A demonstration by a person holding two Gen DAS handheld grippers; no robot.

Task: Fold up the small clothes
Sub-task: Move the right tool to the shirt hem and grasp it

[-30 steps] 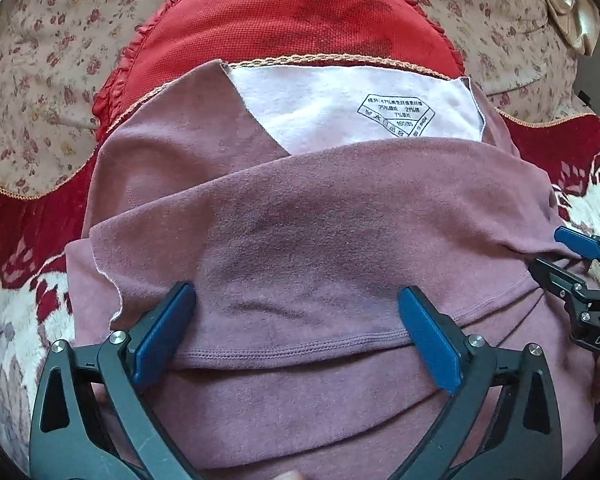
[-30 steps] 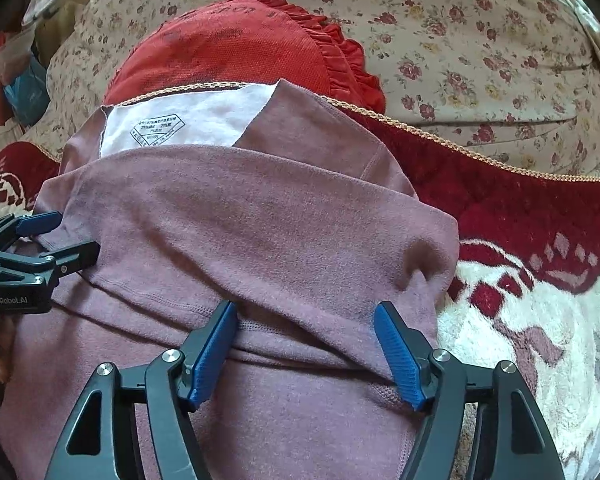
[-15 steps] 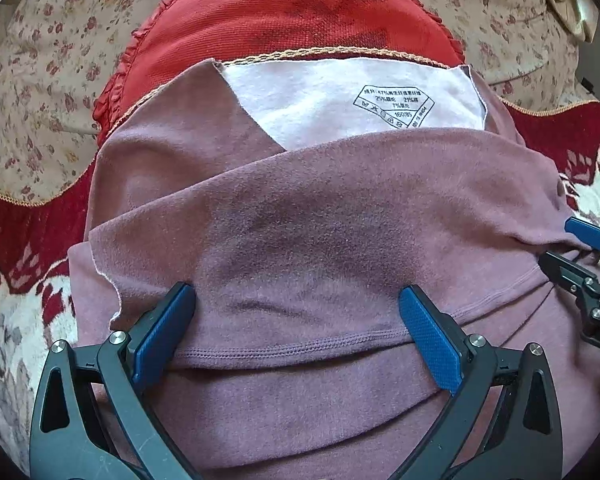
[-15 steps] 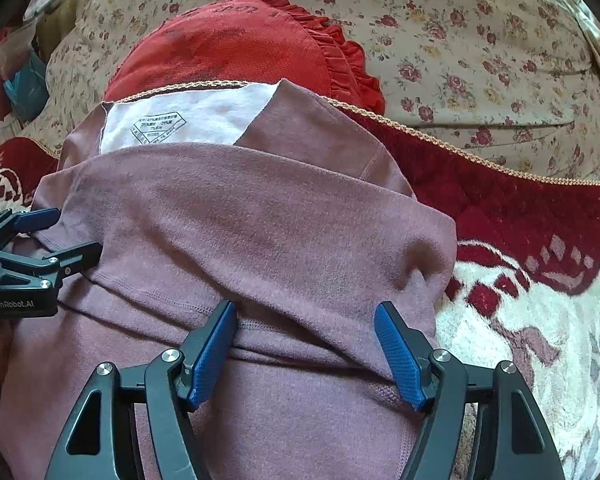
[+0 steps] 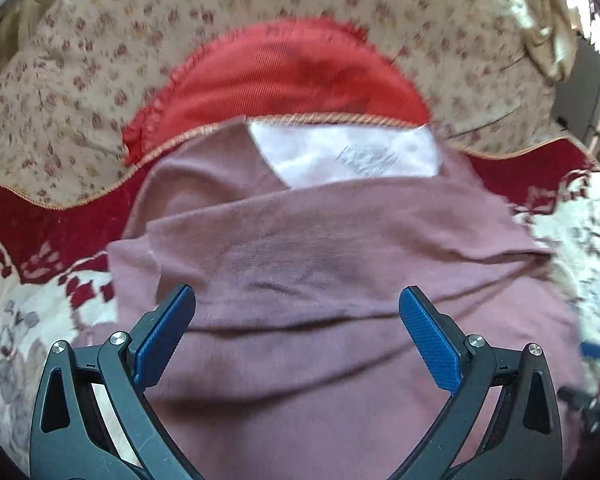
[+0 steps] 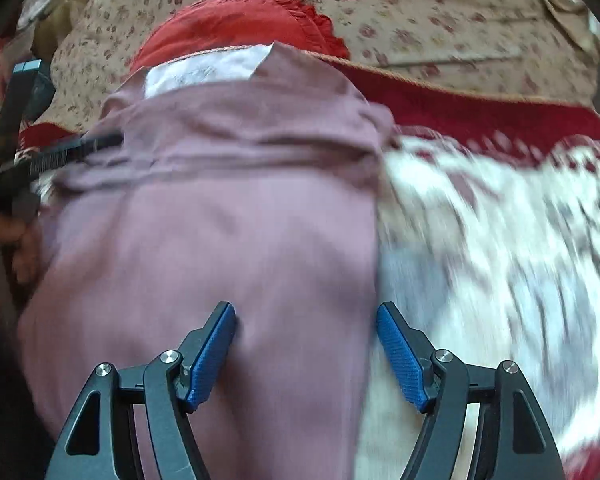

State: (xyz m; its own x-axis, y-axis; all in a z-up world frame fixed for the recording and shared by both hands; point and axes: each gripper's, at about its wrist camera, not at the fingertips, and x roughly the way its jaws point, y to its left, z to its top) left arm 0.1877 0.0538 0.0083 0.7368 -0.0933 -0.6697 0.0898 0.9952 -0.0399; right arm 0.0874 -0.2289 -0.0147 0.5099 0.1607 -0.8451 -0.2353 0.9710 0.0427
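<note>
- The mauve garment [image 5: 340,248] lay on the patterned sofa cover [image 5: 32,320], its far edge against the red cushion [image 5: 292,76] at 12 o'clock in my left view.
- One fold was already made: the upper layer was laid across, and only the white inner panel with the printed label [image 5: 352,152] showed beyond it. I judged the task about half done; the lower part, toward 6 o'clock, was not yet folded.
- My left gripper [image 5: 296,336] stood wide apart above the hem, holding nothing.
- My right gripper [image 6: 306,354] was also spread, released, over the right edge of the garment; the left pad seemed to press into the cloth, but the blur made this uncertain.
- Compared with half a second before, both cameras had pulled back toward 6 o'clock: the cushion looked smaller, and more of the unfolded lower cloth was in my right view.
- The right gripper, before beside the fold at 3 o'clock in my left view, was now low near 4 o'clock.
</note>
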